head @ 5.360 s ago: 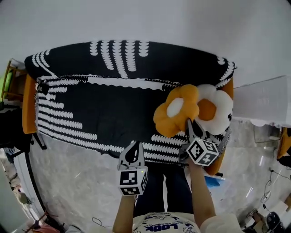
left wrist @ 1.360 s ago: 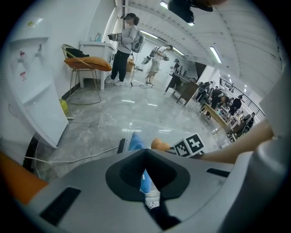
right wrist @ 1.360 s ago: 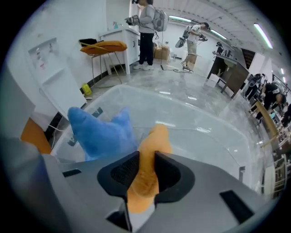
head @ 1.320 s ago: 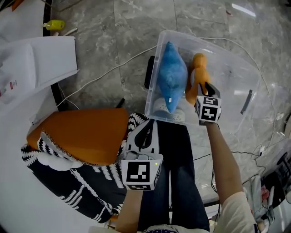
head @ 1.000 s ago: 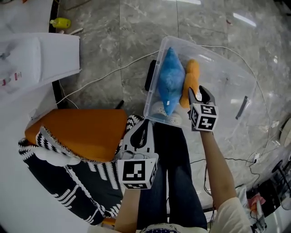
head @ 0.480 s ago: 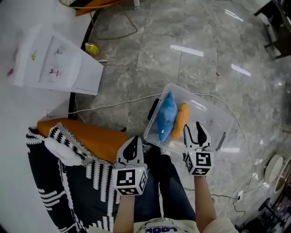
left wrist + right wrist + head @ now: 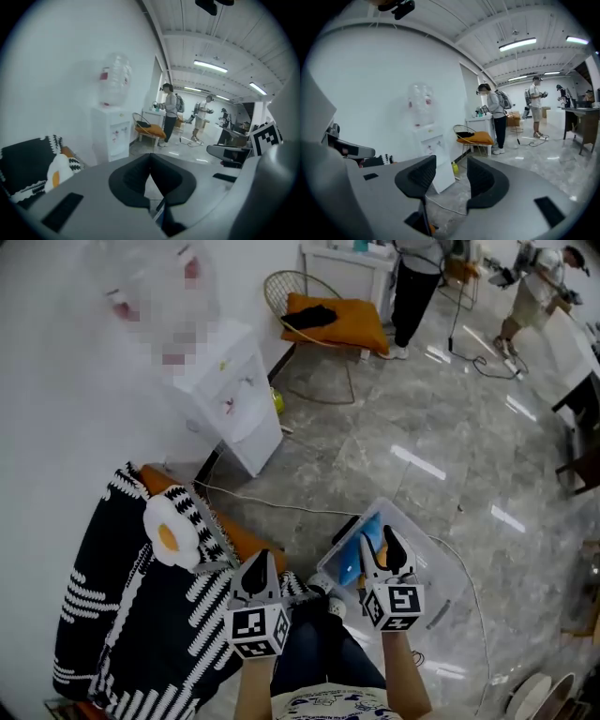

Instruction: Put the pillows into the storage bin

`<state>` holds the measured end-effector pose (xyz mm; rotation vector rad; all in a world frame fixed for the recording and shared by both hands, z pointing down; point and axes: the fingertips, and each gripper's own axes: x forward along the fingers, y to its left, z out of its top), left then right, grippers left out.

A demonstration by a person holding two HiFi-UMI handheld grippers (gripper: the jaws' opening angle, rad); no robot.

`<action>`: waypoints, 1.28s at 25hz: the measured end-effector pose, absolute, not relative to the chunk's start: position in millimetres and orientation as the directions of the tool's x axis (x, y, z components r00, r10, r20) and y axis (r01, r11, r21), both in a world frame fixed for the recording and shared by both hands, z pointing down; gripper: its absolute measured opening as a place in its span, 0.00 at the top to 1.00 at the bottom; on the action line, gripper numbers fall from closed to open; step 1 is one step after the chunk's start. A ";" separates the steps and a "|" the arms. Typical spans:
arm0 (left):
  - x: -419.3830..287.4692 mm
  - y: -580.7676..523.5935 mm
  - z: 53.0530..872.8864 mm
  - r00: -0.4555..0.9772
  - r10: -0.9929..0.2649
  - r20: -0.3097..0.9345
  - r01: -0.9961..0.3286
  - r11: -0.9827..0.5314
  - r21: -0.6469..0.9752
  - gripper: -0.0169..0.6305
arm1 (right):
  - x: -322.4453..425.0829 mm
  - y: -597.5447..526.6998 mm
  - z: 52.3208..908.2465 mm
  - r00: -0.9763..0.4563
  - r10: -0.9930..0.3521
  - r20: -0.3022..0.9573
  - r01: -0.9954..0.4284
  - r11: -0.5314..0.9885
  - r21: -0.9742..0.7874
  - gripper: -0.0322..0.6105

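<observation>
My right gripper (image 7: 382, 557) hangs empty, its jaws just opening wider; my left gripper (image 7: 256, 570) is pinched together on nothing. The white fried-egg pillow (image 7: 167, 532) lies left of it and looks soft and light, so I'd pinch its plump rim.

Clear plastic storage bin (image 7: 442, 563), lidless, standing on the grey floor. Inside it, against the near-left wall, a blue pillow (image 7: 350, 559) stands on edge. An orange pillow (image 7: 368, 542) is pressed against the blue pillow's right side, and only a sliver of it shows. A third pillow, the fried-egg pillow (image 7: 168, 532), white with an orange yolk, lies outside the bin, well apart from it on a black-and-white throw (image 7: 112, 606).
</observation>
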<state>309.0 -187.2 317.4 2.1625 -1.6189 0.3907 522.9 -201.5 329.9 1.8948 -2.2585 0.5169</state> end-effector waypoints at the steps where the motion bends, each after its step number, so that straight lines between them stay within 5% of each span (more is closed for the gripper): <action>1: 290.1 -178.8 308.6 0.253 -0.858 0.448 -0.967 -0.206 0.151 0.95 | 504.0 -201.6 320.3 -0.227 -0.920 0.319 -0.969 0.180 -0.169 0.60; 10: 103.9 -74.5 262.3 -0.137 -0.910 0.392 -0.972 0.200 0.125 0.95 | 292.5 -179.9 278.6 -0.592 -0.759 0.270 -0.806 0.566 -0.175 0.60; 16: -9.1 -11.1 272.4 -0.303 -0.864 0.403 -0.914 0.383 0.135 0.95 | 161.3 -160.0 294.9 -0.704 -0.645 0.298 -0.706 0.683 -0.189 0.60; 32: -211.1 -29.9 317.7 -0.339 -0.814 0.471 -0.859 0.472 0.197 0.95 | -33.8 -197.0 377.7 -0.675 -0.554 0.487 -0.713 0.659 -0.238 0.55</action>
